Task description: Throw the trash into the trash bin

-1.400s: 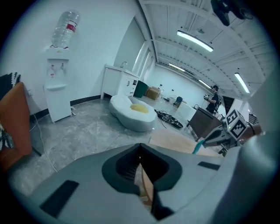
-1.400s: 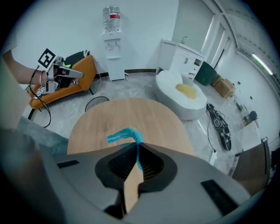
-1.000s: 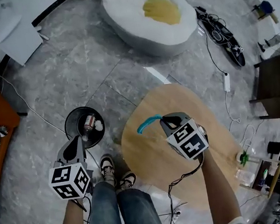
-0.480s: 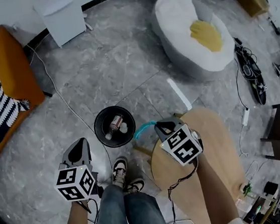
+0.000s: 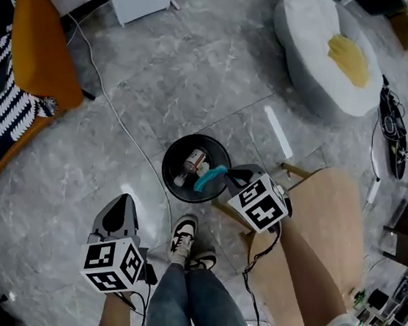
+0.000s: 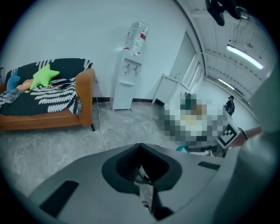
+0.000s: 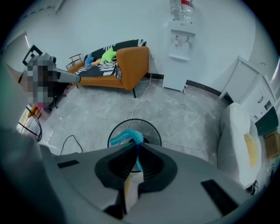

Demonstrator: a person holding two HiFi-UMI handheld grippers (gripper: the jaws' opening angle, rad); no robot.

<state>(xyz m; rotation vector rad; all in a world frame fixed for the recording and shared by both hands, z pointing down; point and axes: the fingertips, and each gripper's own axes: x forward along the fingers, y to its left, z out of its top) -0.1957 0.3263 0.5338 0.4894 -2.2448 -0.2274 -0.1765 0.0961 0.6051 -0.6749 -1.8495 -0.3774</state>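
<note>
In the last second I've carried the blue scrap (image 5: 211,177) off the wooden table (image 5: 321,218) and across to the bin (image 5: 167,176). It started over the tabletop with the bin well off to the left, and now it hangs over the bin's near right rim. My right gripper (image 5: 228,180) is clenched on 1 end of the scrap. In the right gripper view the strip curls out past the tips, with the bin's mouth directly beyond. I judge that only the drop is left: ease a little further over the opening, then let go, or the light strip may catch the rim and slide onto the floor (image 5: 180,88). My left gripper (image 5: 119,213) has come along at the near left, jaws closed on nothing, apart from the bin. The bin is the only container in play. Inside it I can see what looks like 1 can (image 5: 192,160) with a red band and a pale crumpled wad (image 5: 203,168) beside it.
</note>
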